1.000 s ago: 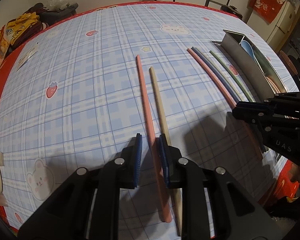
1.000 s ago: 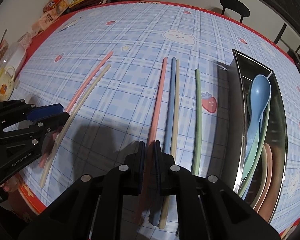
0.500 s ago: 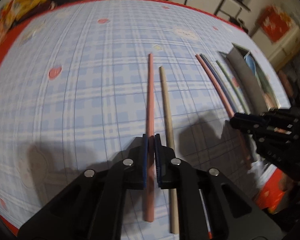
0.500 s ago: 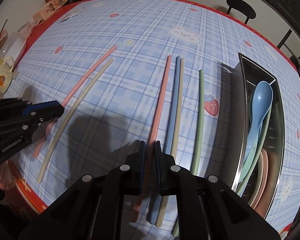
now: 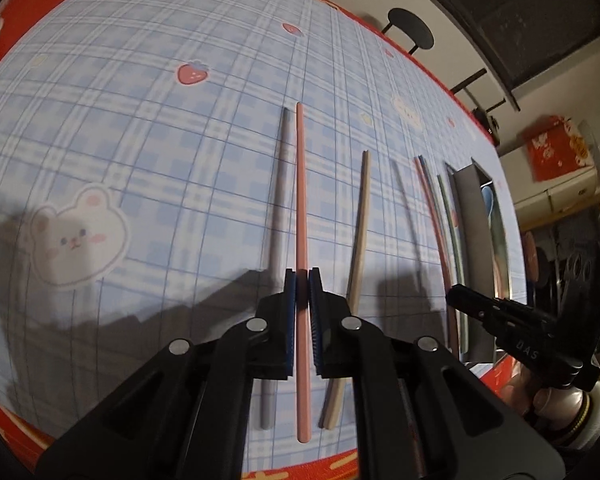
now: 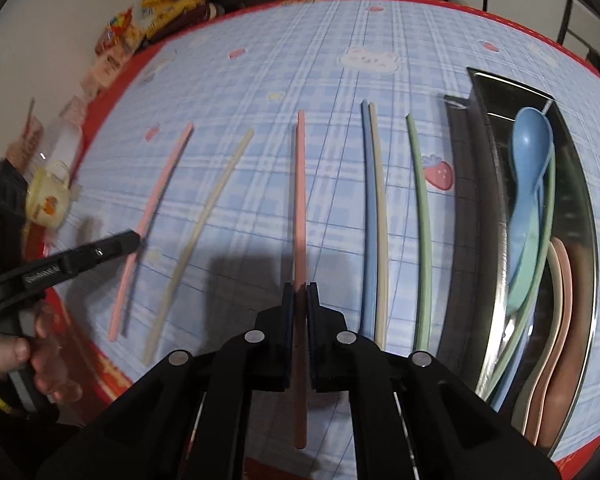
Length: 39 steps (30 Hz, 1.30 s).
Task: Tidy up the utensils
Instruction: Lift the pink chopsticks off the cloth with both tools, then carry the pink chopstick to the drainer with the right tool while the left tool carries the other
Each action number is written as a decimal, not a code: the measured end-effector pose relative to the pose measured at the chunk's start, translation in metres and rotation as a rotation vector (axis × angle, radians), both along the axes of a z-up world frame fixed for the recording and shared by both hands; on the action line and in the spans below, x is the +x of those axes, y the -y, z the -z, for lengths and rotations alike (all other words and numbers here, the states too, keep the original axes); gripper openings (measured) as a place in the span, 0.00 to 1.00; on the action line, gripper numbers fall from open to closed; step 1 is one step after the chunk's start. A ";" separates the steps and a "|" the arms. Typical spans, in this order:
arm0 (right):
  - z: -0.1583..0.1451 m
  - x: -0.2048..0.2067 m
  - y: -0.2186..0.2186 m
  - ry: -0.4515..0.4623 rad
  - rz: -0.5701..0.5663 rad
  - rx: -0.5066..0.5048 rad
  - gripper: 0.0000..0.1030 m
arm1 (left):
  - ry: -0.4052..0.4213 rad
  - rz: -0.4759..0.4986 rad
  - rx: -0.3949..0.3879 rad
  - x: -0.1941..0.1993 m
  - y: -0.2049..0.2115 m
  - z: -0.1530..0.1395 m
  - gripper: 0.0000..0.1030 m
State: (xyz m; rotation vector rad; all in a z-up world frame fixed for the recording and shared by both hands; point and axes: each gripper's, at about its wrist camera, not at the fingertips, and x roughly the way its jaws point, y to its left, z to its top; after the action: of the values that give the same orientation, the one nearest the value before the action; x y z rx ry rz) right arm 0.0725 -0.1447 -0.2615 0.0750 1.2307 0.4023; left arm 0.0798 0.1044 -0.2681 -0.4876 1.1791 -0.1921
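My left gripper (image 5: 302, 276) is shut on a pink chopstick (image 5: 301, 184) and holds it above the checked tablecloth, its shadow to the left. A beige chopstick (image 5: 359, 224) lies beside it. My right gripper (image 6: 299, 290) is shut on a second pink chopstick (image 6: 300, 184), also lifted off the cloth. A blue chopstick (image 6: 366, 208), a beige chopstick (image 6: 380, 208) and a green chopstick (image 6: 422, 216) lie to its right. In the right wrist view the left gripper (image 6: 134, 240) holds its pink chopstick (image 6: 156, 200) at the left.
A metal tray (image 6: 488, 216) at the right holds a blue spoon (image 6: 528, 168) and green, beige and pink spoons. A small yellow cup (image 6: 48, 196) and snack packets (image 6: 140, 28) sit at the table's left edge. The red table edge (image 6: 100, 360) is near.
Both grippers have lifted their pink chopsticks off the cloth. The left gripper, open around its chopstick a second ago, has closed on it, risen and swung.
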 end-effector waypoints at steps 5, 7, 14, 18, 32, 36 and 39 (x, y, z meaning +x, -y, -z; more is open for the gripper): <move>-0.015 -0.006 0.016 0.045 0.060 0.062 0.06 | 0.025 0.010 -0.005 -0.003 0.001 -0.011 0.10; -0.017 -0.007 0.019 0.055 0.069 0.066 0.06 | 0.037 0.022 0.004 -0.005 0.003 -0.015 0.10; -0.024 -0.016 0.023 0.087 0.071 0.079 0.06 | 0.076 0.061 0.034 -0.007 0.012 -0.029 0.10; -0.030 -0.021 0.028 0.119 0.075 0.099 0.06 | 0.079 0.072 0.063 -0.006 0.013 -0.037 0.10; -0.052 -0.033 0.096 0.227 0.234 0.129 0.06 | 0.138 0.225 0.044 0.023 0.082 -0.085 0.10; -0.050 -0.035 0.124 0.220 0.295 0.119 0.06 | 0.143 0.286 0.018 0.032 0.122 -0.089 0.10; -0.047 -0.036 0.141 0.209 0.322 0.110 0.06 | 0.133 0.326 -0.017 0.039 0.153 -0.087 0.10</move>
State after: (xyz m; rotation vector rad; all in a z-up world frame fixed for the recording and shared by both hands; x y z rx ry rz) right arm 0.0367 -0.2858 -0.2142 0.3145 0.9695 0.1905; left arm 0.1189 -0.0487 -0.1807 -0.2897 1.1218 -0.5084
